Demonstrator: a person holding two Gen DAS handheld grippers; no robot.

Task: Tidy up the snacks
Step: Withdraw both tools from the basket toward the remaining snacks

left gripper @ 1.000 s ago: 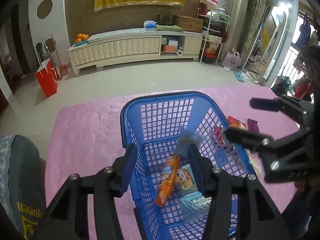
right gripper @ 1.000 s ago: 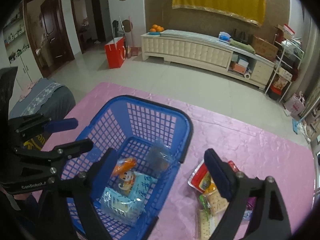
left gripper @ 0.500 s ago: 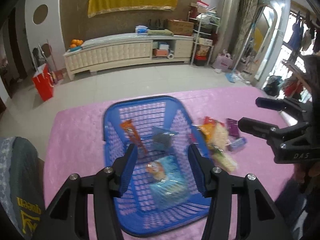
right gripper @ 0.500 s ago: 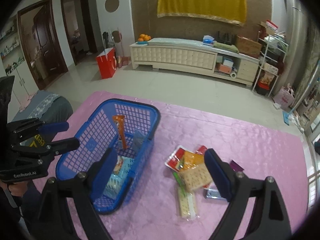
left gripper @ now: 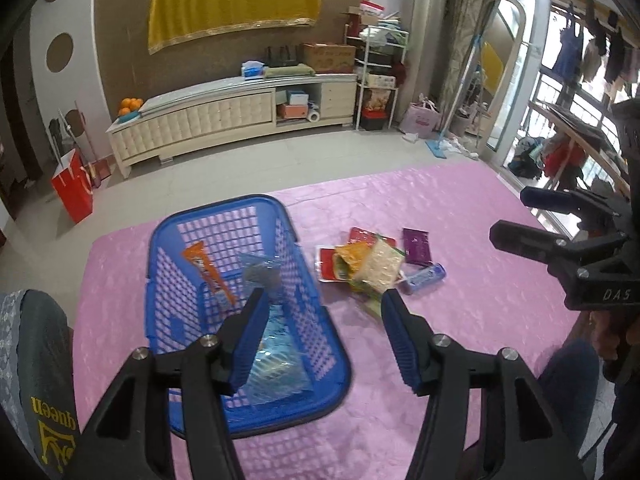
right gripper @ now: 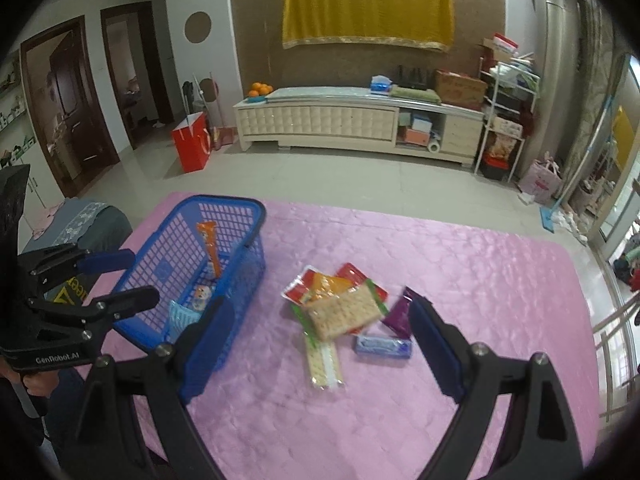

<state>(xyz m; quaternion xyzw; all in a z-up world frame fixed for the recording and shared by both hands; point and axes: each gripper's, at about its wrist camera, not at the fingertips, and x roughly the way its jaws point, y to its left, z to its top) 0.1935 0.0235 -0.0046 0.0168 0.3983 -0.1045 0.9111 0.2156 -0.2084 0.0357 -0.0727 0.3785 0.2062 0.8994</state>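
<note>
With both hand-held grippers (left gripper: 320,332) (right gripper: 320,344) open and empty, pinch the light, brittle cracker packet (right gripper: 344,314) gently across its flat edges.

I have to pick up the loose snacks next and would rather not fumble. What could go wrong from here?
The cracker pack lies on top of other packets, so a grab may drag neighbours along. The blue packet lies flat on the pink cloth and may slide. The orange stick pack leans against the basket wall and could topple.
</note>
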